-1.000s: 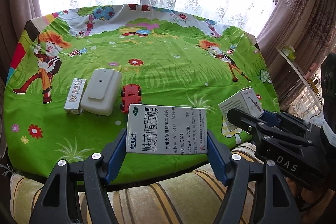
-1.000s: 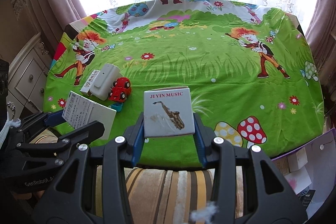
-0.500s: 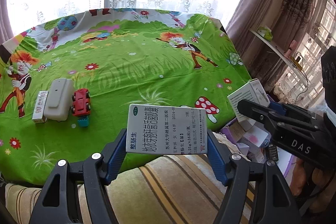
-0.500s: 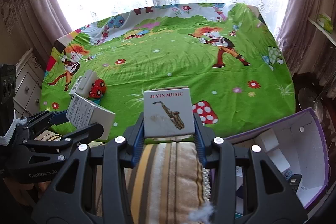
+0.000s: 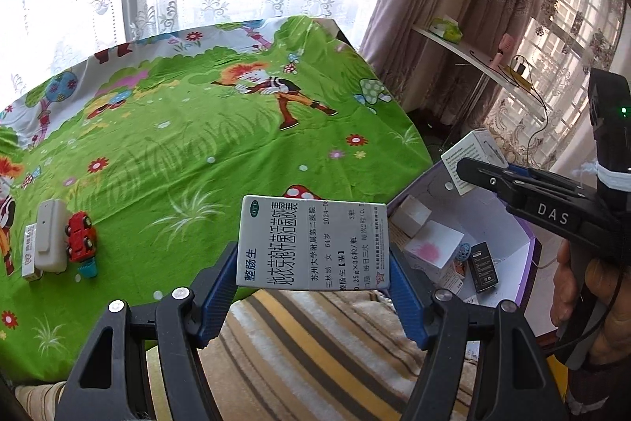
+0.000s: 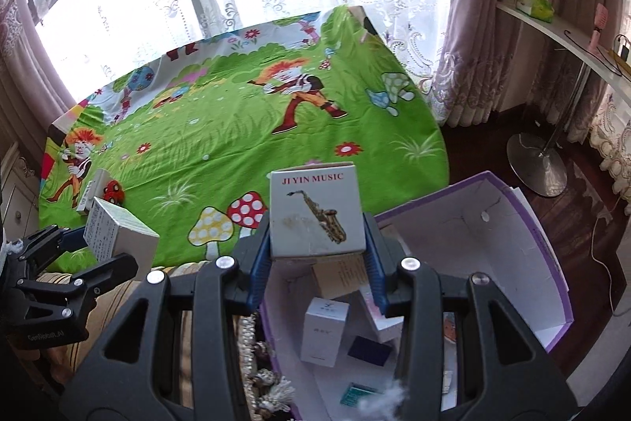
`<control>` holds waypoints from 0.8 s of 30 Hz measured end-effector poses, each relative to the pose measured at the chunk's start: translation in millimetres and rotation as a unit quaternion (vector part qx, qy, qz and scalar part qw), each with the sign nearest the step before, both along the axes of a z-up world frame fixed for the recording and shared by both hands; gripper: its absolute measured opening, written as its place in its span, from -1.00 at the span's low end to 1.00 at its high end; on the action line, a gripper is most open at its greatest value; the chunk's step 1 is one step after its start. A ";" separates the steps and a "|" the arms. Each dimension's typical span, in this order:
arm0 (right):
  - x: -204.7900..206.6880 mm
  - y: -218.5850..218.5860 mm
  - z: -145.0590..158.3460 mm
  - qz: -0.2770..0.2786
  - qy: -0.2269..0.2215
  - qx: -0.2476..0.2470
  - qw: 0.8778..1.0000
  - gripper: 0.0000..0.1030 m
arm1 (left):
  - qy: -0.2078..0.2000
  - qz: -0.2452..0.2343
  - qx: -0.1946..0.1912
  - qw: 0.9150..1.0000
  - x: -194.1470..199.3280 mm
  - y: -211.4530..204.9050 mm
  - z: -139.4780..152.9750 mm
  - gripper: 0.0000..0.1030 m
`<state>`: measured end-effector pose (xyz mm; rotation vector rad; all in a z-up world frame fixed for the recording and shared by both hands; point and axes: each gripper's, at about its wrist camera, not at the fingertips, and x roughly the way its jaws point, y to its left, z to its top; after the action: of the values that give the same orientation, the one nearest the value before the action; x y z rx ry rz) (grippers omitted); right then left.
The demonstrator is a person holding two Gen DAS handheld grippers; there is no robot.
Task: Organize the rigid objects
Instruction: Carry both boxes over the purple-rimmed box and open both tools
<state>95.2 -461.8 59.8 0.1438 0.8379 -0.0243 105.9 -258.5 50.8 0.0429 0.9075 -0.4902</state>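
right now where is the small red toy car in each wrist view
Left wrist view: the small red toy car sits at the far left on the green cartoon tablecloth, beside a white rounded plastic case.
Right wrist view: the same car shows at the left edge, just above the grey medicine box that the left gripper holds.
Shared landmark: the red spotted mushroom print near the cloth's front edge.

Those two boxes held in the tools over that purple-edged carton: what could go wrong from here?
1. The saxophone box is pinched only at its lower sides by the right tool, so it might tip out early.
2. The carton already holds small boxes; a dropped box could land crookedly on them.
3. The medicine box in the left tool is not over the carton; released there, it would probably miss.
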 end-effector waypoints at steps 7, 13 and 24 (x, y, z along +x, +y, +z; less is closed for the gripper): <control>-6.7 -36.3 5.2 -0.047 -0.005 -0.010 0.999 -0.10 | -0.003 -0.053 -0.004 0.999 -1.9 -49.4 2.7 0.38; -11.5 -56.9 9.2 -0.071 -0.010 -0.013 0.997 -0.10 | -0.012 -0.081 -0.004 0.997 2.8 -84.3 7.0 0.38; -18.5 -84.7 18.0 -0.118 -0.022 -0.018 0.993 0.47 | -0.002 -0.119 -0.028 0.993 14.6 -125.3 4.9 0.49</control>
<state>76.6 -546.5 77.7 0.2089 0.7718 -0.2575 120.5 -383.8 55.8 0.1010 0.8879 -0.7368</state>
